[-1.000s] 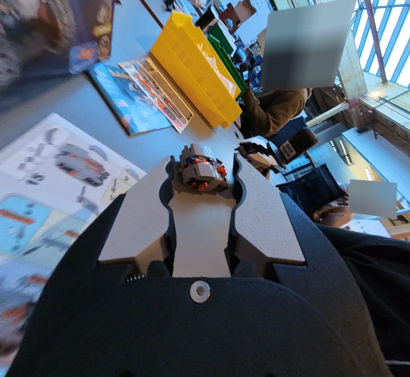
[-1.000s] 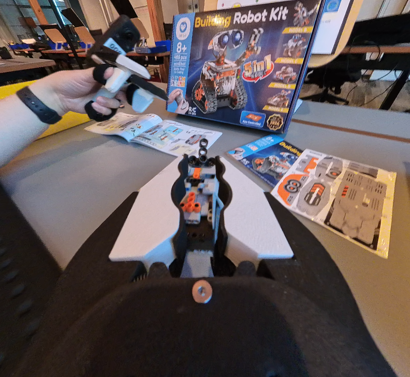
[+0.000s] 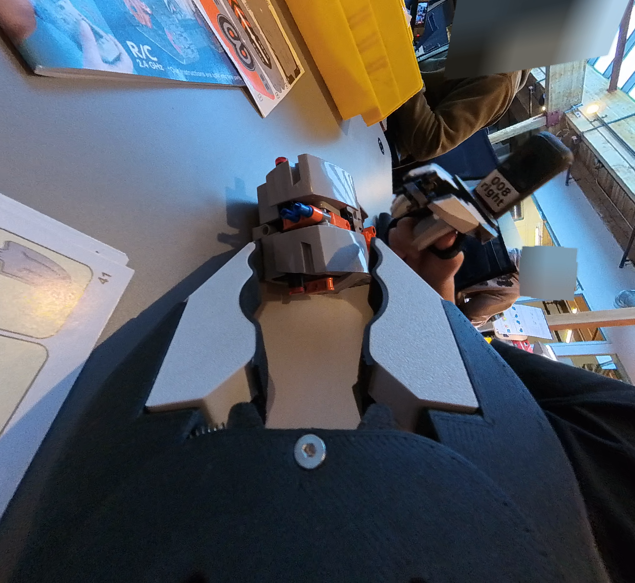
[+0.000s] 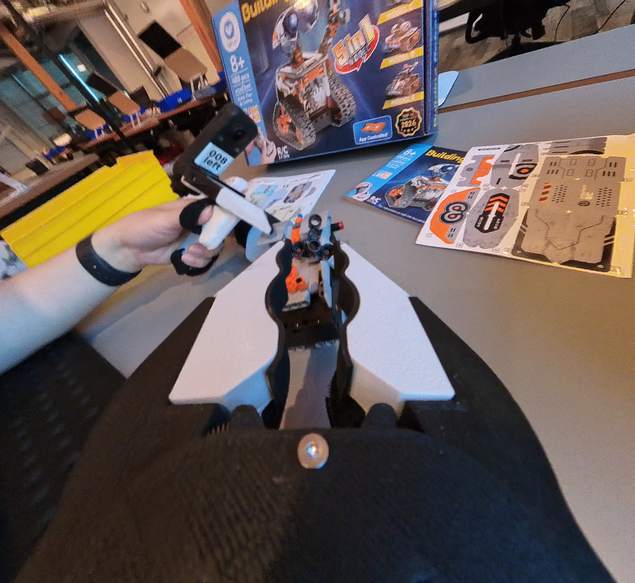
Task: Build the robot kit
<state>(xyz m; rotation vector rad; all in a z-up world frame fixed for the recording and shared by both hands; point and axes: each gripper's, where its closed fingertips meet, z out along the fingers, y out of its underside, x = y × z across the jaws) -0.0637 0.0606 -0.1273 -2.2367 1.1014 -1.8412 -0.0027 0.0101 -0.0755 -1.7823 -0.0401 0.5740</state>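
Note:
My right gripper (image 4: 311,257) is shut on a small brick model (image 4: 309,278) of grey, orange and black parts and holds it above the grey table (image 4: 481,326). In the left wrist view the same model (image 3: 309,223) shows grey curved panels, orange parts and a blue pin. My left gripper (image 3: 314,245) is open, with its fingertips on either side of the model's near end; I cannot tell whether they touch it. The left gripper (image 4: 240,202) shows in a hand, its tip against the model's left side. The right gripper (image 3: 446,209) shows just right of the model.
Yellow bins (image 3: 360,34) stand at the table's edge. A toy kit box (image 4: 330,51) stands upright at the back. A blue booklet (image 4: 402,185), a sticker sheet (image 4: 532,206) and an open instruction booklet (image 3: 51,291) lie flat. A person in a brown sleeve (image 3: 457,110) sits beyond the table.
My left gripper has come down and in from the upper left until its open fingers straddle the model. The right gripper still holds the model and has tilted slightly.

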